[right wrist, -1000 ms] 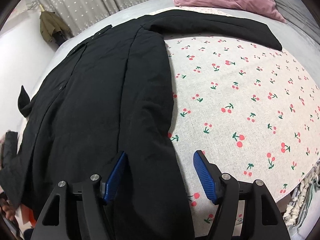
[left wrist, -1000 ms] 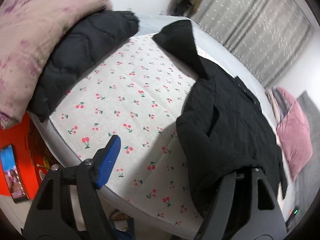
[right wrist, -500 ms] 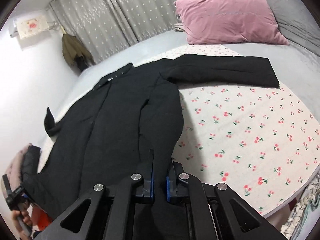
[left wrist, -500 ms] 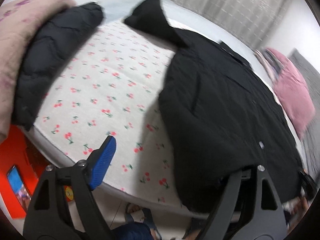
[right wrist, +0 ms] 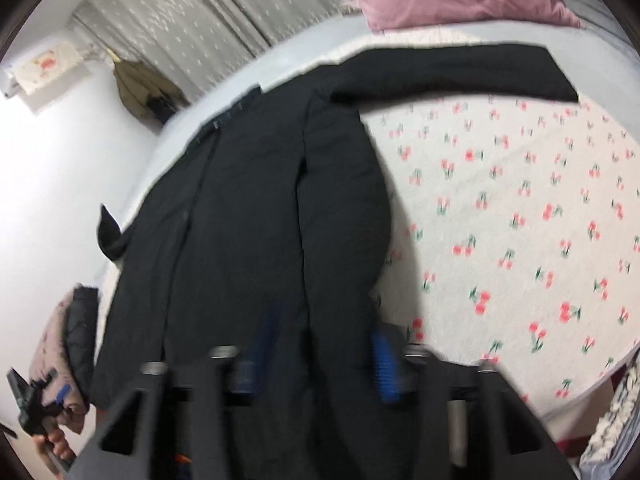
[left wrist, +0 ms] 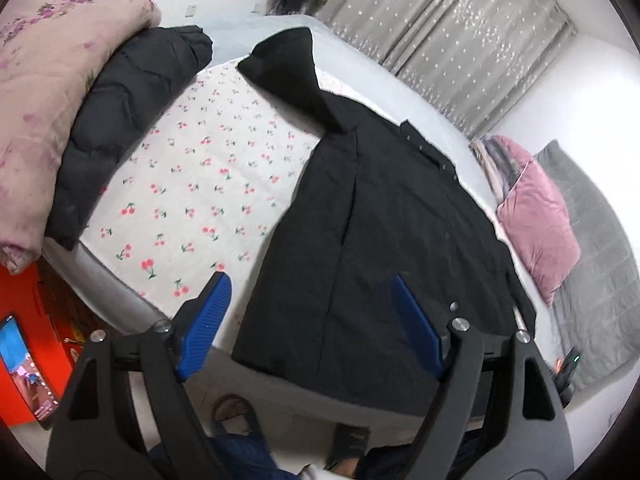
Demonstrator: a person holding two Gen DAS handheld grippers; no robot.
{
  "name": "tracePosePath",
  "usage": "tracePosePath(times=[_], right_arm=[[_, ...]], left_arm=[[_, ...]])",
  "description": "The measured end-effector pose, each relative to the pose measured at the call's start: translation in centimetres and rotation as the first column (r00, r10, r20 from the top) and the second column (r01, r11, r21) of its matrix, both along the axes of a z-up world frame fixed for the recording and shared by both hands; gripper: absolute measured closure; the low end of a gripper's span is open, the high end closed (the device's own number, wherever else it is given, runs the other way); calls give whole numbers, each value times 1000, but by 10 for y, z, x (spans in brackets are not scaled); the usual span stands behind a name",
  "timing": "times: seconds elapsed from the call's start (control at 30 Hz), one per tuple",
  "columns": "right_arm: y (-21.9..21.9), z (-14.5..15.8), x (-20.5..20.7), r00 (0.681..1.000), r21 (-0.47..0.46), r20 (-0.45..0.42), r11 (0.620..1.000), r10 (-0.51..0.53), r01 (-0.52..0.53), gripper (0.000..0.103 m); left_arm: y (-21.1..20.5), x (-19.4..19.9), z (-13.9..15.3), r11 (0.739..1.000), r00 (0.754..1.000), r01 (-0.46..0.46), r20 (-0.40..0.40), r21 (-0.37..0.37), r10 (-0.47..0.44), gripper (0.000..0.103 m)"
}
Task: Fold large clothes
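Since a second ago, both hand-held grippers have pulled up and back from the coat's hem, and the right hand-held gripper [right wrist: 320, 354], which was pinched tight half a second ago, is opening again, its blurred blue pads standing apart over the bottom edge of the black coat [right wrist: 256, 216] with cloth under them but nothing clamped. The left hand-held gripper [left wrist: 310, 326] stands released too, jaws wide, one pad over the cherry-print sheet [left wrist: 200, 184] and the other over the coat's lower left corner, not pressing on it. Outward from the pads, the coat lies flat and face down along the bed, hem toward the person, collar toward the grey curtains [left wrist: 460, 40], both sleeves stretched out to the sides over the sheet. Further off, a folded black quilted jacket [left wrist: 124, 120] leans against a floral duvet [left wrist: 48, 92] on the left, and a pink pillow [left wrist: 538, 220] sits at the far right. By my reading, the step in hand is finishing the spread-out, with the hem just smoothed and let go, and no fold has begun. Next would likely come a sleeve: each hand-held gripper needs to reach a cuff or side edge, close on the cloth, and carry it inward across the back without dragging the body askew.
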State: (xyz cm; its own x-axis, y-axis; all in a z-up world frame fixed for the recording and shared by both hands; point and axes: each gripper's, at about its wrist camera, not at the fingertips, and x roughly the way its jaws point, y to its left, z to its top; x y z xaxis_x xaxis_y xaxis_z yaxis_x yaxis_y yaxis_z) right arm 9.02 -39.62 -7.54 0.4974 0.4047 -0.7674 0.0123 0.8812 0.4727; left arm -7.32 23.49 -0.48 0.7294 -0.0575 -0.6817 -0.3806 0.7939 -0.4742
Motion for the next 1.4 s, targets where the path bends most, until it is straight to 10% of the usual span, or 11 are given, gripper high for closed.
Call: tracePosePath(times=[0.13,0.37,0.43,0.53,0.67,0.93,1.1,1.2,1.4], right_arm=[[6,-7,-5,999,-120,-30,993,-18,14,37],[9,-18,-34,999,-108,-10,993,-49,47,41],[17,-16,-40,1000,-112,21,993,-22,25,87],[14,-14,-38,999,-60,17,998,-33,34,93],[-19,22,-39,991,55,78,993,-107,103,95],[8,34,-23,995,-88,38,992,91,-87,90],[-58,56,-21,984,33,144,994,-108,104,69],[-81,73,-6,954,52,221,980,-201,195,18],[-92,71,39,937,67,196,958,-288,280,17]], left_arm=[[13,2,-7,992,993,-119,-20,46,120,20],[-12,70,-84,993,947,100,-312,64,-75,20],[-16,84,-104,993,919,119,-378,4,-109,30],[-23,87,-94,992,932,128,-344,13,-116,84],[-39,71,-71,991,947,125,-304,42,-107,93],[-29,64,-63,995,944,36,-330,90,-4,83],[-44,56,-24,979,972,-83,-202,186,120,30],[-78,93,-7,983,985,11,-174,181,21,30],[-147,186,33,979,988,144,-75,145,-135,23]])
